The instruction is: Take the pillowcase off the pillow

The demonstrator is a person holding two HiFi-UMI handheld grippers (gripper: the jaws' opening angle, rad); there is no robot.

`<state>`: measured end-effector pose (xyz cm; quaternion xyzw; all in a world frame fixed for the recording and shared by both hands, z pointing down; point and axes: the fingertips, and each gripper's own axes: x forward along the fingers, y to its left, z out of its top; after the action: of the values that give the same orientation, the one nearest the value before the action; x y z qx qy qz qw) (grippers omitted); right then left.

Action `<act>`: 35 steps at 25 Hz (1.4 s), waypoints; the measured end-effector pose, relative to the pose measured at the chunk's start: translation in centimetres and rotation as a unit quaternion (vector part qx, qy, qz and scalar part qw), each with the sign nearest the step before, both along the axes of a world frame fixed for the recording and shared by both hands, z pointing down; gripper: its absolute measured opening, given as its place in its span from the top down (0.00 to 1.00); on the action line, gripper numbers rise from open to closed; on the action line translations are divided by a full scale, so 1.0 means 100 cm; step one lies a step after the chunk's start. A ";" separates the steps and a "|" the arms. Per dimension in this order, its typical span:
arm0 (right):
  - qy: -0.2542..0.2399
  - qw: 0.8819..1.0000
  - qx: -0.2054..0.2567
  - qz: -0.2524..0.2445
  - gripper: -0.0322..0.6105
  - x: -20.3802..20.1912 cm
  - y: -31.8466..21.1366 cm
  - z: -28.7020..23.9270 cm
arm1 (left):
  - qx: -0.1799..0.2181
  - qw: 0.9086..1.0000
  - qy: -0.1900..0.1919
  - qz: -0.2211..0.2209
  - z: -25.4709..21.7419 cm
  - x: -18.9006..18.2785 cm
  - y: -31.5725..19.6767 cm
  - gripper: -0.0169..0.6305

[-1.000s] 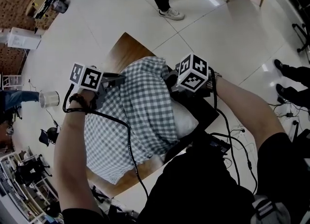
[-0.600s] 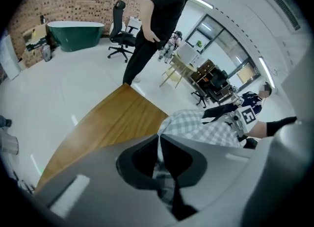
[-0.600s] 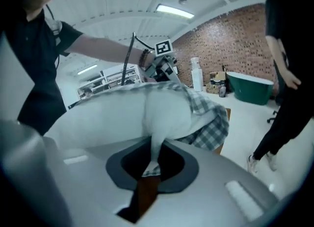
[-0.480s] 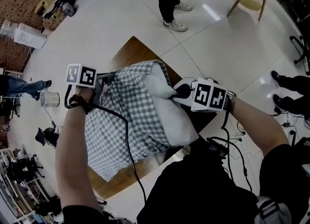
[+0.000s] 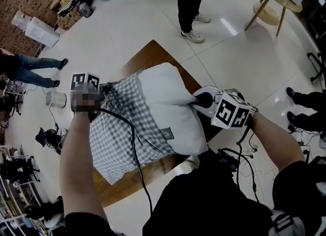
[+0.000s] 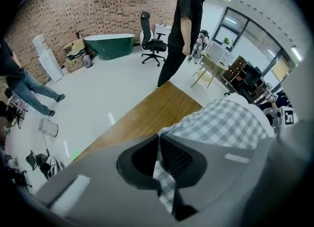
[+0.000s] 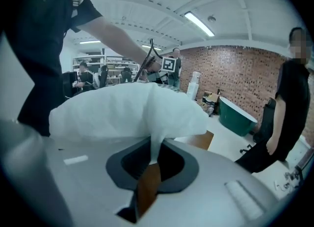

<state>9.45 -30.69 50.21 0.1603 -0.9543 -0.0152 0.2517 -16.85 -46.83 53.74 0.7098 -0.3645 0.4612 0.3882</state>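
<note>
The left tongs (image 6: 159, 147) pinch the checked pillowcase (image 5: 127, 128) tight and the right tongs (image 7: 152, 157) pinch the white pillow (image 5: 168, 97) between them, so pulling apart can slip the pillowcase off.

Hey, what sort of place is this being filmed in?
Probably a lab or studio in an open, loft-style room: a brick wall, an office chair and a green bathtub on a glossy white floor, with people standing about.

Wooden table (image 5: 154, 57), green tub (image 6: 109, 45), office chair (image 6: 150, 42), brick wall (image 6: 73, 10).
</note>
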 end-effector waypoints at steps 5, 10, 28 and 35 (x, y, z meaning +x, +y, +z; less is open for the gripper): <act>0.034 0.999 -0.009 0.020 0.92 0.002 0.000 0.009 | 0.012 0.999 -0.033 -0.013 0.002 -0.044 0.020 0.96; 0.081 0.995 -0.025 0.056 0.92 -0.003 -0.008 0.036 | 0.026 0.999 -0.027 -0.034 0.005 -0.069 0.041 0.96; 0.157 0.977 -0.030 0.140 0.74 -0.011 0.032 0.057 | 0.222 0.972 0.054 0.052 -0.056 -0.032 0.107 0.69; 0.150 0.979 -0.009 0.137 0.67 -0.047 0.090 0.029 | 0.250 0.961 0.104 0.046 -0.079 -0.046 0.183 0.66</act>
<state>4.72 -21.67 53.08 0.2832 -0.8746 0.0041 0.3935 -21.48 -28.57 45.85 0.8444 -0.3925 0.2964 0.2122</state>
